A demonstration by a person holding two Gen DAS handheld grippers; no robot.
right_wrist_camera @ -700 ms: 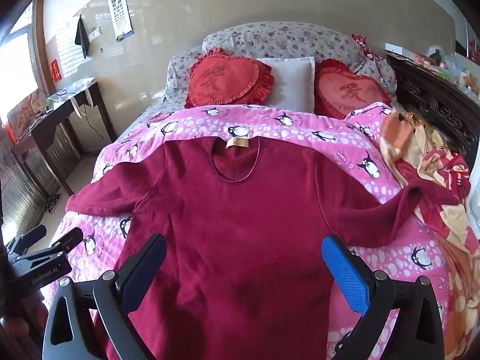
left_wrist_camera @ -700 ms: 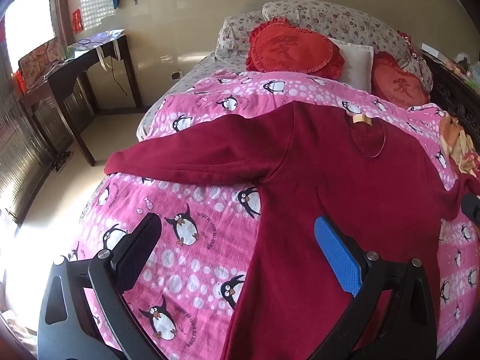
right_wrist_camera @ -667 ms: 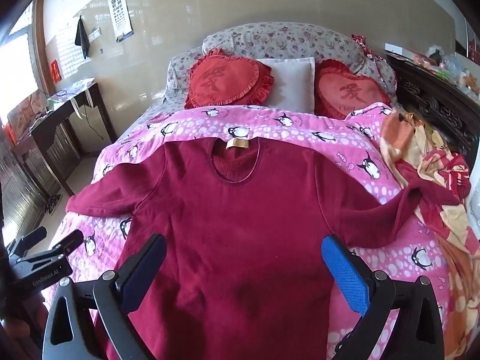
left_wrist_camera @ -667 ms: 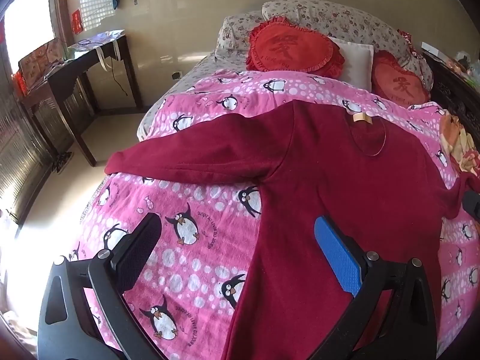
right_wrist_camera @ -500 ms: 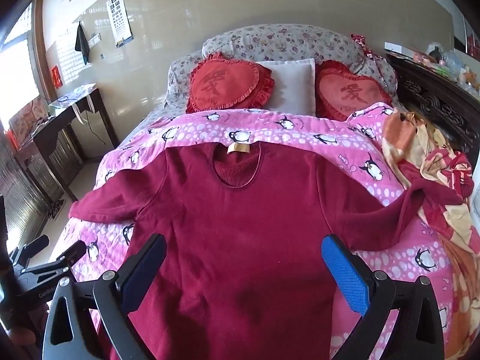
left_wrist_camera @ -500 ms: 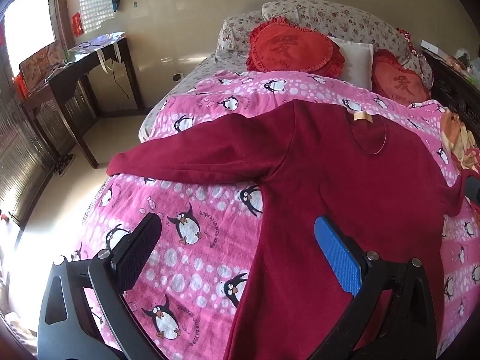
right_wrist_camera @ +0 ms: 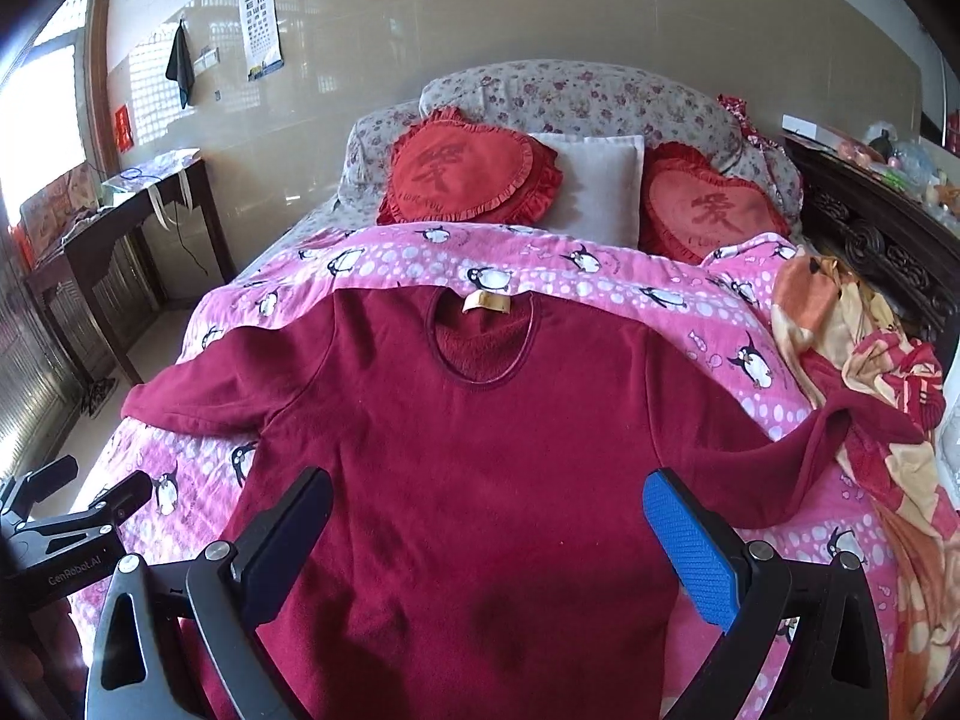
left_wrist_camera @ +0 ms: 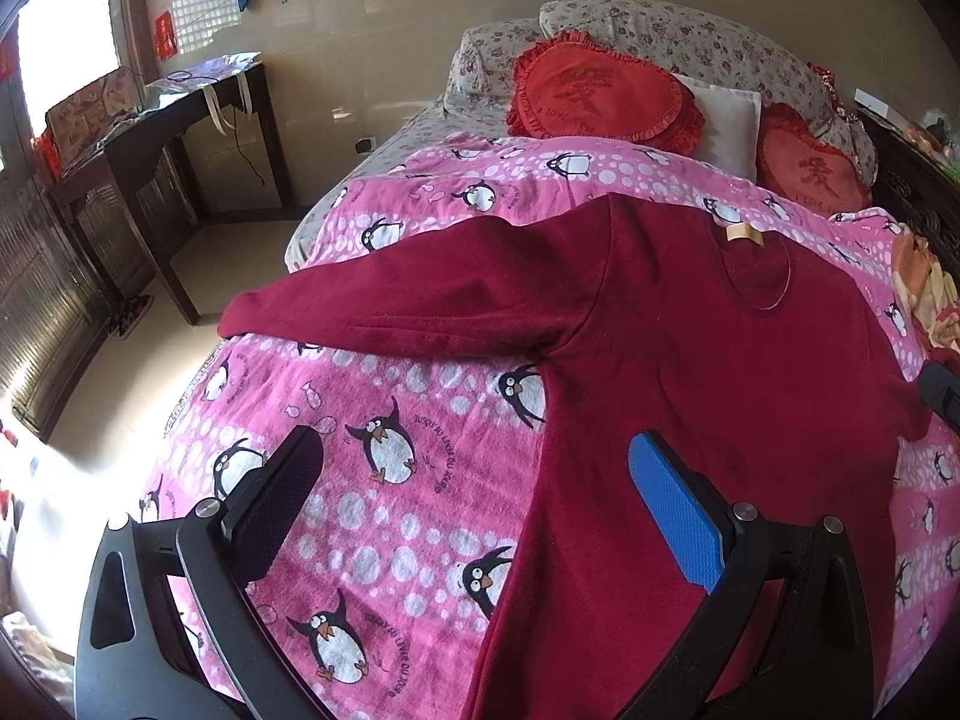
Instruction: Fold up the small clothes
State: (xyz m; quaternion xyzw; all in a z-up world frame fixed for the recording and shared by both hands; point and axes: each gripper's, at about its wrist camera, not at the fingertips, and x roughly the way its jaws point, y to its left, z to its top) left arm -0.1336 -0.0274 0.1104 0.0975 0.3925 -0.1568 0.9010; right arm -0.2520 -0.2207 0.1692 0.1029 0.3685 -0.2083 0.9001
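Pink penguin blanket (right_wrist_camera: 690, 300), maroon sweater (right_wrist_camera: 480, 450) flat beneath both gaping (empty) grippers: left gripper (left_wrist_camera: 474, 492), right gripper (right_wrist_camera: 486, 516).

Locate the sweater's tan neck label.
Right wrist view, upper centre: tan label sits at the maroon sweater's neckline, just below the pink penguin blanket's top band.

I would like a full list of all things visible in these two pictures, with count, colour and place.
sweater: one, dark red, spread flat on the blanket, sleeves out
blanket: one, pink with penguins, covering the bed
heart cushions: two, red, at the head of the bed
pillow: one, white, between the cushions
floral pillows: grey-white, behind the cushions
patterned cloth: orange and red, right bed edge
desk: one, dark wood, by the window
eye chart: one, on the wall
left gripper: open, above the blanket and sweater edge
right gripper: open, above the sweater
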